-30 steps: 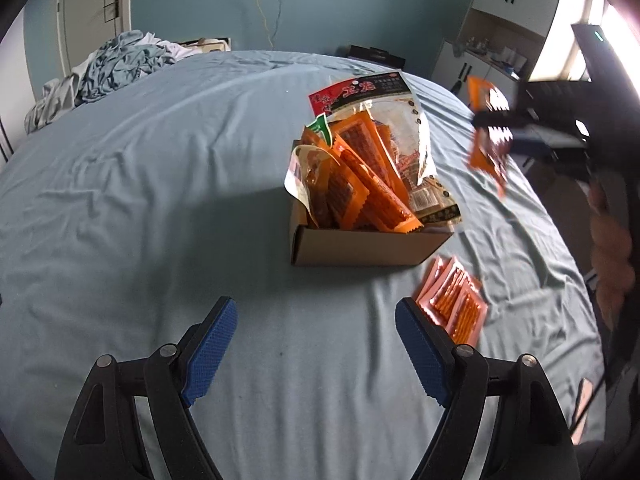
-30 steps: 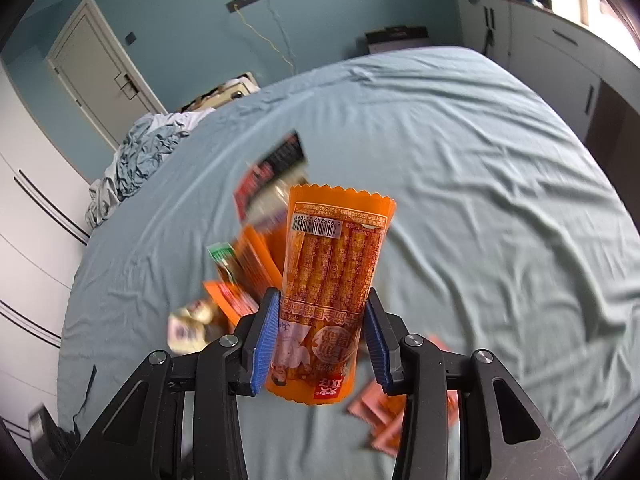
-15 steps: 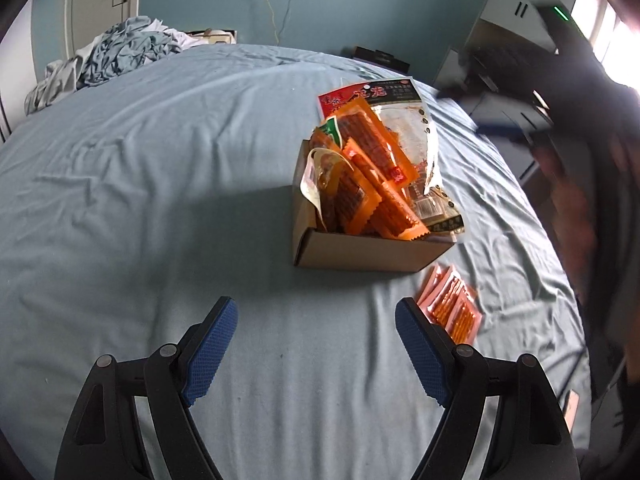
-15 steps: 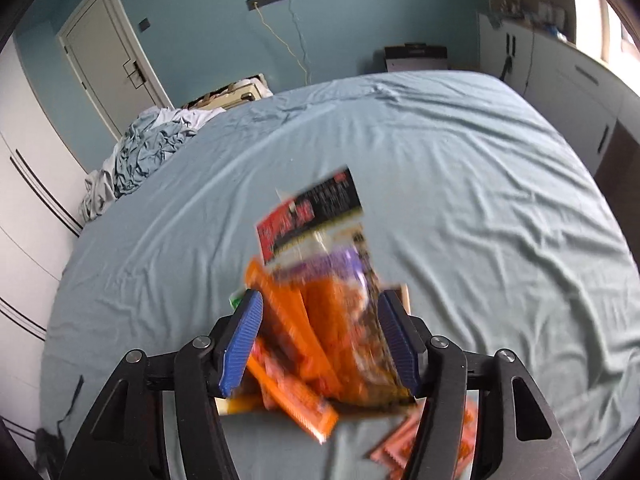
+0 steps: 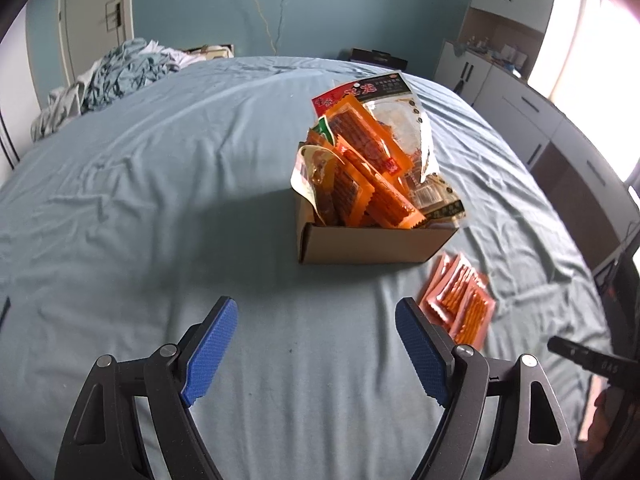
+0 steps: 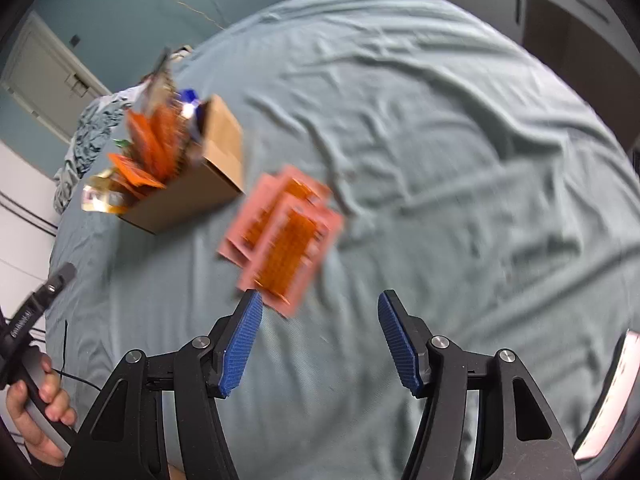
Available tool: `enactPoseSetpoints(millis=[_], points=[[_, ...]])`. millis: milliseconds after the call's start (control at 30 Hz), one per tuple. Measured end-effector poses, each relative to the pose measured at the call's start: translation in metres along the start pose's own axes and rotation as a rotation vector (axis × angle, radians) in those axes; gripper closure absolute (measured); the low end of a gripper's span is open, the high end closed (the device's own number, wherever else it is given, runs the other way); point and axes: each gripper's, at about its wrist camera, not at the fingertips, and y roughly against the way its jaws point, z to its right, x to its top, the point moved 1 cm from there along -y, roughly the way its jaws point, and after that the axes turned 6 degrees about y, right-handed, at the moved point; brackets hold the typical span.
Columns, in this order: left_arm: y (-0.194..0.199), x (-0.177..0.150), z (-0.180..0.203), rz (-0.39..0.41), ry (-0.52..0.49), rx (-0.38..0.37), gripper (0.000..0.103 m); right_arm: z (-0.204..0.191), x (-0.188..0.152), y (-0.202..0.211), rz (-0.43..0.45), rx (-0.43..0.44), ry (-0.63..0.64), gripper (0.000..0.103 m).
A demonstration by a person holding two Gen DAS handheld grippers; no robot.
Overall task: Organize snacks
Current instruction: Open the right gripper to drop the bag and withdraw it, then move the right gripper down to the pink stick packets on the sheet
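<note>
Right gripper (image 6: 320, 338) jaws spread, empty. Loose orange packets (image 6: 286, 236) lie just ahead of its left pad, beside box (image 5: 376, 245). Left gripper (image 5: 316, 350) spread, empty, box well ahead. Risk: fanned stack slides, pinch catches one packet only. Second ago, right gripper clamped packet; now it's in box.
</note>
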Motion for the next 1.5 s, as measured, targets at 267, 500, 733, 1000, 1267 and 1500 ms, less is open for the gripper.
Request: enactPoseSetpoints(millis=[267,500,733,1000,1267,1500], points=[[-0.005,-0.011,0.007,0.007,-0.066,0.080,0.021,-0.009,0.011,-0.033,-0.038,-0.025,-0.018,0.044],[-0.008,-0.012,0.008,0.001,-0.073,0.082,0.021,-0.010,0.003,-0.043,-0.057,-0.033,-0.017,0.044],[-0.016,-0.014,0.014,-0.021,-0.093,0.080,0.021,-0.011,0.006,-0.055,-0.080,-0.061,0.003,0.044],[-0.019,-0.013,0.015,-0.032,-0.091,0.072,0.021,-0.015,0.009,-0.060,-0.078,-0.065,0.032,0.044],[-0.021,-0.014,0.013,-0.046,-0.083,0.073,0.021,-0.013,0.015,-0.067,-0.077,-0.073,0.009,0.044],[-0.023,-0.016,0.013,-0.049,-0.090,0.085,0.021,-0.008,0.021,-0.069,-0.056,-0.056,-0.037,0.044]])
